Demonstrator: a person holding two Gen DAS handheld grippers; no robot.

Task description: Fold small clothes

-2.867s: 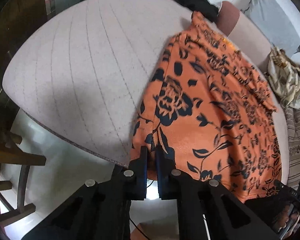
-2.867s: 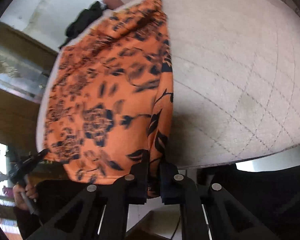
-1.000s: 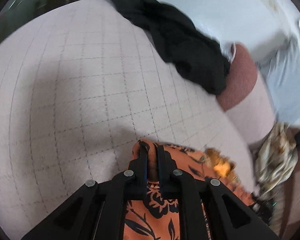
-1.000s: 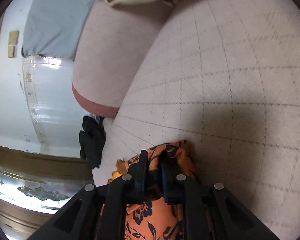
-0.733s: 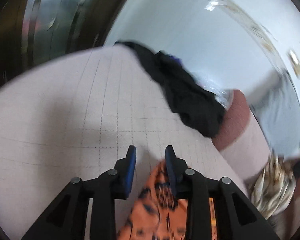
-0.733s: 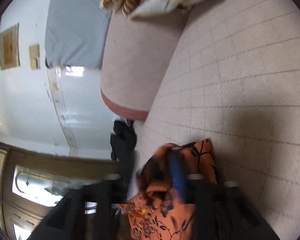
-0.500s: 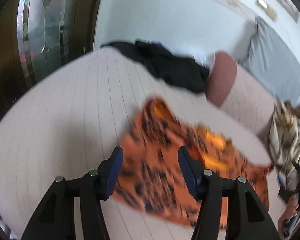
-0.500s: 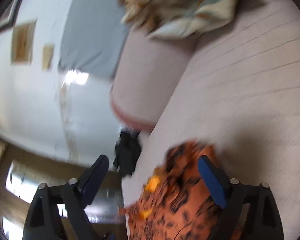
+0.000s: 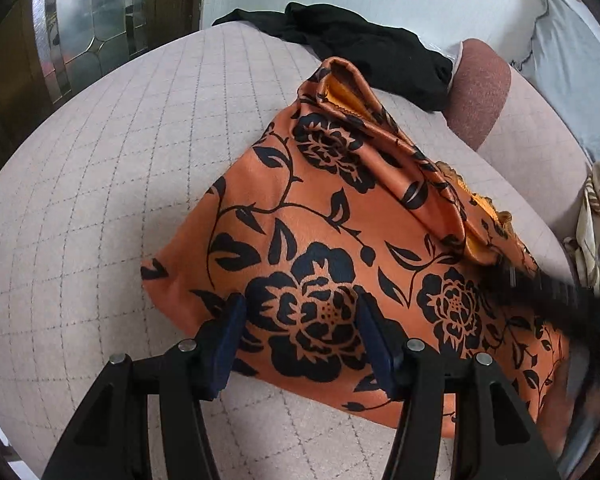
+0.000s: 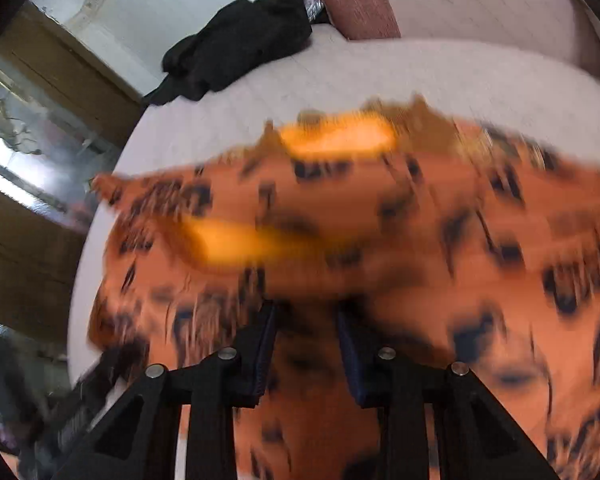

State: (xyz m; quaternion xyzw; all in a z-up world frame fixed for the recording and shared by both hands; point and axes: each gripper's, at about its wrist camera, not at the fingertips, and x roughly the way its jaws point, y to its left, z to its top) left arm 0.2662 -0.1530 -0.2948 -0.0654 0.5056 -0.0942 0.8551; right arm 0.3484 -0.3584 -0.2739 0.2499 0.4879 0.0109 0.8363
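Orange garment [image 9: 324,240]: satiny cloth printed with black roses, lying doubled over on the quilted grey cushion [image 9: 100,168], its near fold edge toward the left camera

Top layer: rumpled along the far edge, where a brighter orange lining [image 9: 342,96] shows in two open pockets – the fold looks loose, not squared

Handling: judged light, limp and slippery; it should drape and slide on itself rather than hold a crease, so any lift needs both corners taken together

Where to hold: the near left corner [image 9: 152,272] and its match on the right look the best pinch points, through both layers, close to the edge

Left gripper [image 9: 300,336]: jaws spread apart over the near fold, nothing pinched; the cloth lies flat beneath them

Right gripper [image 10: 306,346]: jaws closing, partly apart, hovering above the print – the right view is heavily blurred and I see no cloth caught between the pads

Progress: one fold appears laid; a second fold or a smoothing pass seems likely next

Black garment [image 9: 340,44]: heaped at the far end of the cushion, well apart from the orange one

Pink bolster [image 9: 480,92]: just beyond the black heap, against the backrest

Patterned cream cloth [image 9: 592,224]: bunched at the right edge, untouched
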